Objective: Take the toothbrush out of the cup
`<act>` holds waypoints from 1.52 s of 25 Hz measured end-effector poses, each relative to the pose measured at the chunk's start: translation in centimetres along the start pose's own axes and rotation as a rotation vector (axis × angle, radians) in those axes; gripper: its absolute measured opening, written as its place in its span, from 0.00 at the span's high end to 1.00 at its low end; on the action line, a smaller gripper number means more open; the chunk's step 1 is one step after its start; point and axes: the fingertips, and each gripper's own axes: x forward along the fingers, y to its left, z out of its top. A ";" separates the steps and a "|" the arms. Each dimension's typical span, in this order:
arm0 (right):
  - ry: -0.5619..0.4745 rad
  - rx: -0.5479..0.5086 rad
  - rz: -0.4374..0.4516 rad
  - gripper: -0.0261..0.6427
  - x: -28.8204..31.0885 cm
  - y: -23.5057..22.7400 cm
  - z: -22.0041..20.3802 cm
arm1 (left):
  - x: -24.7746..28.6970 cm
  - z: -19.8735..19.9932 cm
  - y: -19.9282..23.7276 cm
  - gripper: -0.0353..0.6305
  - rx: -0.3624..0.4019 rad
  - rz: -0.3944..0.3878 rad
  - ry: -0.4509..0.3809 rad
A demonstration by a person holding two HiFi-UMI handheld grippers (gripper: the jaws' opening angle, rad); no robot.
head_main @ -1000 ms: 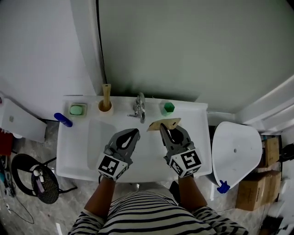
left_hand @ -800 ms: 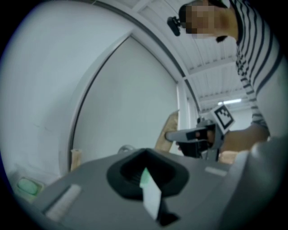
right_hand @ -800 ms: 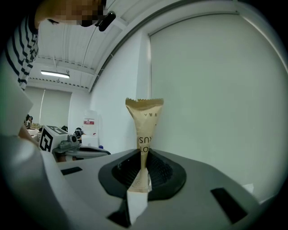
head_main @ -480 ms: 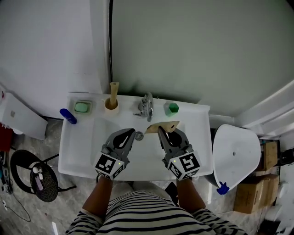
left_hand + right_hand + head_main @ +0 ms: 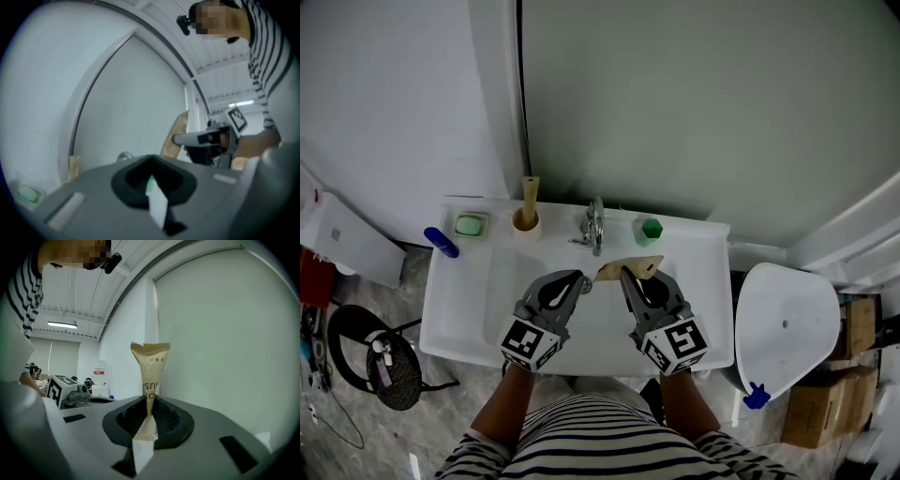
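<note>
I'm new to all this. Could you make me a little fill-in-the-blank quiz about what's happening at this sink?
Of the left tongs and right tongs, the brown paper packet is pinched in the ____ one. The other pair is shut and holds ____. In the head view, the cup with the toothbrush stands ____ of the tap. The soap is ____.
Missing words: right; nothing; left; green.

The letters "USH" were made out on the brown paper wrapper (image 5: 150, 373), its fainter print above being left unread, and black-and-white square markers were seen on the left marker cube (image 5: 528, 342) and the right marker cube (image 5: 675, 343).
</note>
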 end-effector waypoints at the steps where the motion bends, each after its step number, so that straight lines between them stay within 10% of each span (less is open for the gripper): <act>1: -0.005 0.002 0.006 0.90 -0.1 -0.1 0.1 | 0.2 0.0 -0.2 0.94 0.004 0.002 0.004; 25: -0.042 0.003 0.082 0.90 -2.2 0.7 -0.2 | 1.1 1.6 -4.1 0.94 0.089 -0.006 0.008; 38: -0.028 0.002 0.041 0.90 1.8 3.9 0.2 | -1.5 1.9 0.6 0.94 0.110 -0.058 0.020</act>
